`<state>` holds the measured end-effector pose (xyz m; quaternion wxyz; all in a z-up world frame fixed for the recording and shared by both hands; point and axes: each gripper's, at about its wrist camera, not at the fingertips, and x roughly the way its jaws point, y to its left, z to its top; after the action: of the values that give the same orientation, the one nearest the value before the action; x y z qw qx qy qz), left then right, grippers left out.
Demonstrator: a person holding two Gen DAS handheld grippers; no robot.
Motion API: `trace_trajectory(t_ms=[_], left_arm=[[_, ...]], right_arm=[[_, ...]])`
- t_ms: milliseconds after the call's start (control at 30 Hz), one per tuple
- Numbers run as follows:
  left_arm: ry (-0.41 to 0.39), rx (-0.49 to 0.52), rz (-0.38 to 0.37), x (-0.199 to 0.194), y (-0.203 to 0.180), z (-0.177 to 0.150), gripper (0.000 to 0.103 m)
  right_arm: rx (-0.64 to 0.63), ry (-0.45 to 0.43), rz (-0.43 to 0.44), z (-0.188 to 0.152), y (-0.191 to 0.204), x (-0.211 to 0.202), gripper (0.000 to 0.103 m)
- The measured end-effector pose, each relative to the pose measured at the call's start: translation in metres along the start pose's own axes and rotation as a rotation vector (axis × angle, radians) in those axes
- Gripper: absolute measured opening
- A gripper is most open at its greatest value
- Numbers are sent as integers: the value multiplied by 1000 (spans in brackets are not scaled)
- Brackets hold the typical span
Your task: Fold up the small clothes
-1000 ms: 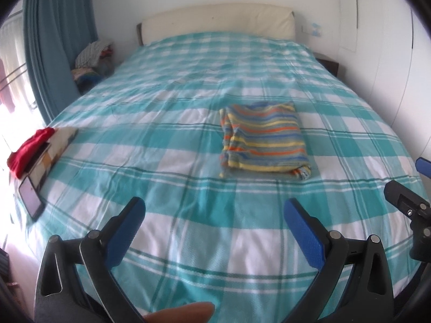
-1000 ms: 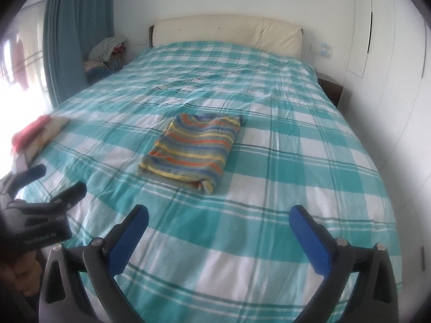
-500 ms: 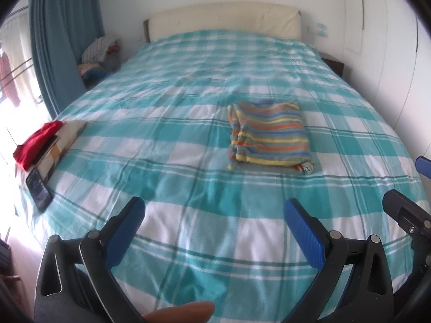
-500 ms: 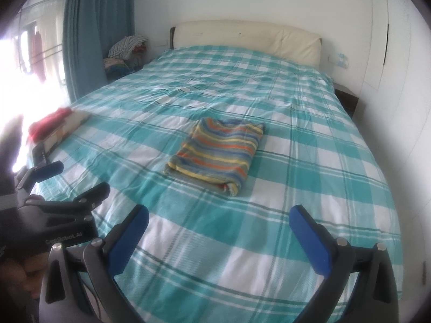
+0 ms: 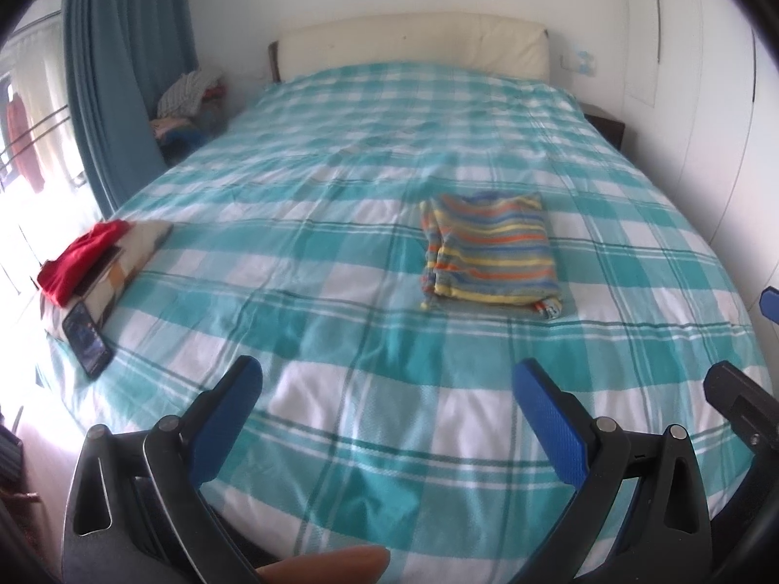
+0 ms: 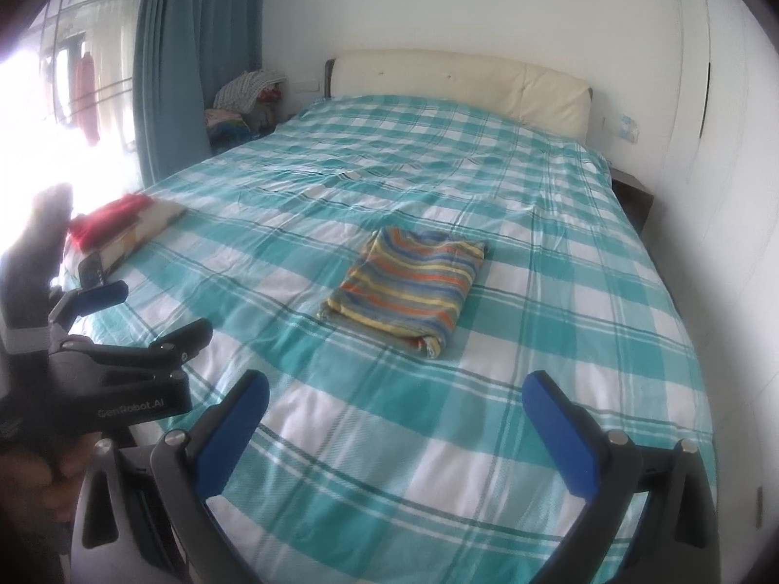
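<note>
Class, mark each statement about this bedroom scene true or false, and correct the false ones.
1. The striped garment lies folded on the bed. True.
2. The left gripper is shut on the garment. False: its fingers are spread open, holding nothing, short of the garment.
3. A phone lies near the bed's left edge. True.
4. The red cloth sits on top of the striped garment. False: it lies far off, at the left edge.
5. The right gripper is open. True.
</note>
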<state>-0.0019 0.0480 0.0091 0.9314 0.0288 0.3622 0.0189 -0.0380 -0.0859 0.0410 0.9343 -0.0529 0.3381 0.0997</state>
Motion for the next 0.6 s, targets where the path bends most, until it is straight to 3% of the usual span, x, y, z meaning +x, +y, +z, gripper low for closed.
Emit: trace_trajectory(t_ms=[600], left_arm=[[-21,21,-6,-7,-12,0,103]], right_arm=[[45,20,-31,3,-5,8,102]])
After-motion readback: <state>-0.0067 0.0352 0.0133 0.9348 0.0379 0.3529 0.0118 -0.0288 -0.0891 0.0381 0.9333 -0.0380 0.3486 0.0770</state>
